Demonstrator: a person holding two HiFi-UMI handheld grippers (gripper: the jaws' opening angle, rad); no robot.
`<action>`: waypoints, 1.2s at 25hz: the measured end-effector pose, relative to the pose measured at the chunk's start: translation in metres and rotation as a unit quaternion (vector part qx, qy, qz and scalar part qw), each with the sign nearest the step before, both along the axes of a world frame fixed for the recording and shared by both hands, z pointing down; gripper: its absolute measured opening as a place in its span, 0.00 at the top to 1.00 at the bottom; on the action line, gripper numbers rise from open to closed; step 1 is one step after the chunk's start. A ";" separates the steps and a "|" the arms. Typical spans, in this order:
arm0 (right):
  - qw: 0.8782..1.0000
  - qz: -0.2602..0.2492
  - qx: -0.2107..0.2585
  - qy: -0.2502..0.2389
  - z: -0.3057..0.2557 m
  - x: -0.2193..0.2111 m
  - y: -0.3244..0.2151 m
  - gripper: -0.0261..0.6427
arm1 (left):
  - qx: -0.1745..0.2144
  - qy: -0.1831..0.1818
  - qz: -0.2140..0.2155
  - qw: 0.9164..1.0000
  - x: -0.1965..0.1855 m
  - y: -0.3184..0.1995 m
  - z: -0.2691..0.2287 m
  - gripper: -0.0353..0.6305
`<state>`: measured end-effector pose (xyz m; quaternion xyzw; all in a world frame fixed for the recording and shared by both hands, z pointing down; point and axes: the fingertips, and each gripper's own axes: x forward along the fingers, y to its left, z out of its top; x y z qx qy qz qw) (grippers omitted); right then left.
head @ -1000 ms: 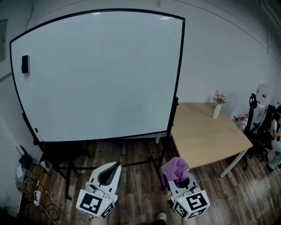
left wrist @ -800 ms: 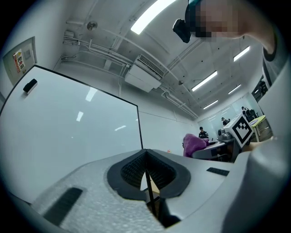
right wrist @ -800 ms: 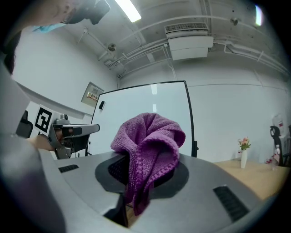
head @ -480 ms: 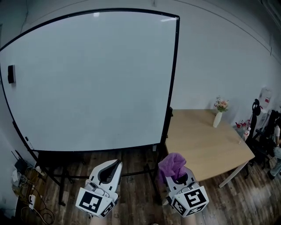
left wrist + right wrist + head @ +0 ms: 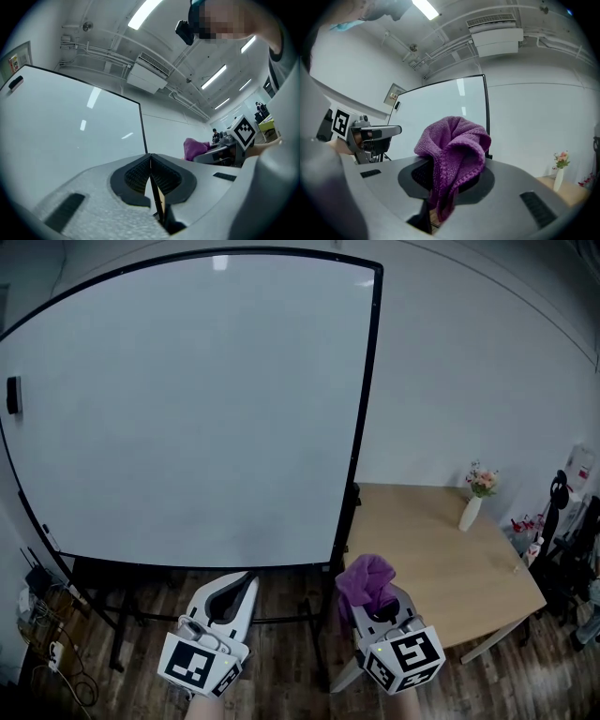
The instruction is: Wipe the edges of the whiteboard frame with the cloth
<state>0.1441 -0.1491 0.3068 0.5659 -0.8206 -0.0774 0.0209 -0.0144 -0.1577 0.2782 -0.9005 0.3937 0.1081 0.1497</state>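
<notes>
A large whiteboard (image 5: 187, 399) with a thin black frame (image 5: 364, 399) stands on a black stand against the wall. My right gripper (image 5: 372, 594) is shut on a purple cloth (image 5: 367, 578), bunched above the jaws (image 5: 452, 150). It hangs low, just right of the frame's right edge and apart from it. My left gripper (image 5: 234, 589) is shut and holds nothing, below the board's bottom edge. In the left gripper view the frame's right edge (image 5: 143, 126) runs down behind the closed jaws, and the cloth (image 5: 196, 148) shows to the right.
A light wooden table (image 5: 441, 554) stands right of the board, with a small vase of flowers (image 5: 472, 502) on it. A black eraser (image 5: 13, 395) clings to the board's left side. Cables and a power strip (image 5: 42, 634) lie on the wooden floor at left.
The view has shifted closer and leftward, so the board fills more of the frame. Both grippers kept their places, the right one still holding the cloth.
</notes>
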 end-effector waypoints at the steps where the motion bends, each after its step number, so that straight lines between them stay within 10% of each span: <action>1: 1.000 -0.004 0.000 0.003 -0.002 0.005 -0.005 0.84 | -0.001 0.001 -0.006 1.000 0.004 -0.004 0.000 0.92; 15: 1.000 -0.022 0.004 0.004 -0.015 0.034 -0.063 0.84 | -0.006 -0.034 -0.032 0.999 0.040 -0.044 -0.001 0.92; 30: 0.999 0.037 0.019 0.016 -0.056 0.032 -0.155 0.84 | -0.024 -0.055 0.060 0.996 0.070 -0.119 -0.011 0.92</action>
